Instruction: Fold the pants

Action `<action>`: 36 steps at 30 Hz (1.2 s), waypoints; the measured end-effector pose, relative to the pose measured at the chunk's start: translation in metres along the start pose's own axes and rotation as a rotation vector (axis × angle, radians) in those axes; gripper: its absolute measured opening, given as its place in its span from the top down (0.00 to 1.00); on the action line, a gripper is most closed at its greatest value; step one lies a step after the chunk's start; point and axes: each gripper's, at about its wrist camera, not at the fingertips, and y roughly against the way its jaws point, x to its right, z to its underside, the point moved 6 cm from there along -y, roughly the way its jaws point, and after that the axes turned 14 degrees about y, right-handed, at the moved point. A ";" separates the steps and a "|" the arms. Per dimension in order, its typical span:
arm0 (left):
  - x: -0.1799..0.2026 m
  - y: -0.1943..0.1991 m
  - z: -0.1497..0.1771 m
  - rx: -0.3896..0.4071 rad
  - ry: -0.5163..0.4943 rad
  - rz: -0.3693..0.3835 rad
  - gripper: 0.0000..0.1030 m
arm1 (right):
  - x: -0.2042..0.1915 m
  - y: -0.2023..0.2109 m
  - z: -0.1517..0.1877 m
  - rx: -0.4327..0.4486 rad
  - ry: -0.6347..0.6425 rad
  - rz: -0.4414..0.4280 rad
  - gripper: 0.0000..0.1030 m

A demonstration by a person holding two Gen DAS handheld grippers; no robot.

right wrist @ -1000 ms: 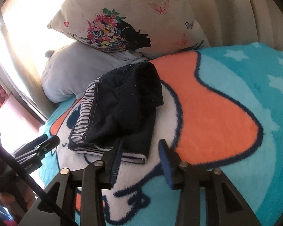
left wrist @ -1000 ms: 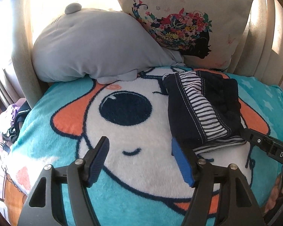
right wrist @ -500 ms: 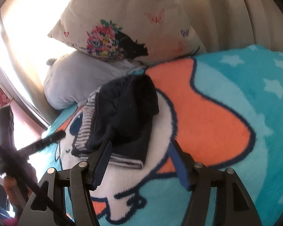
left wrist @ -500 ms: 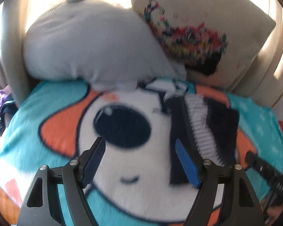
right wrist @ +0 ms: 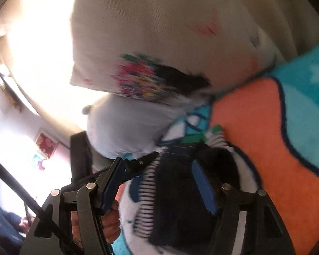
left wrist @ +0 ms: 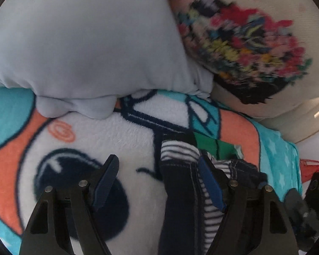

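Note:
The folded navy pants (left wrist: pixel 178 193) with a striped lining lie on the cartoon blanket (left wrist: pixel 117 131). My left gripper (left wrist: pixel 159 180) is open, low over the blanket, its right finger (left wrist: pixel 210 184) over the pants' top edge. In the right wrist view the pants (right wrist: pixel 176 193) lie between the open fingers of my right gripper (right wrist: pixel 157 184). The left gripper's tip (right wrist: pixel 142 161) shows at the pants' left edge there. A green patch (left wrist: pixel 214 146) shows just beyond the pants.
A grey plush pillow (left wrist: pixel 91 42) and a cream floral pillow (left wrist: pixel 255 42) lean against the headboard right behind the pants. The blanket's orange area (right wrist: pixel 276 148) spreads to the right. The bed's left edge and room floor (right wrist: pixel 21 170) lie at the left.
Both grippers have moved forward and down toward the far end of the pants. The right gripper has opened wider and now straddles the pants. The views are motion-blurred.

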 end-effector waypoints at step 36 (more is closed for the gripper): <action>-0.035 0.074 0.058 0.083 -0.041 -0.002 0.24 | 0.013 0.052 0.066 -0.059 0.043 0.096 0.17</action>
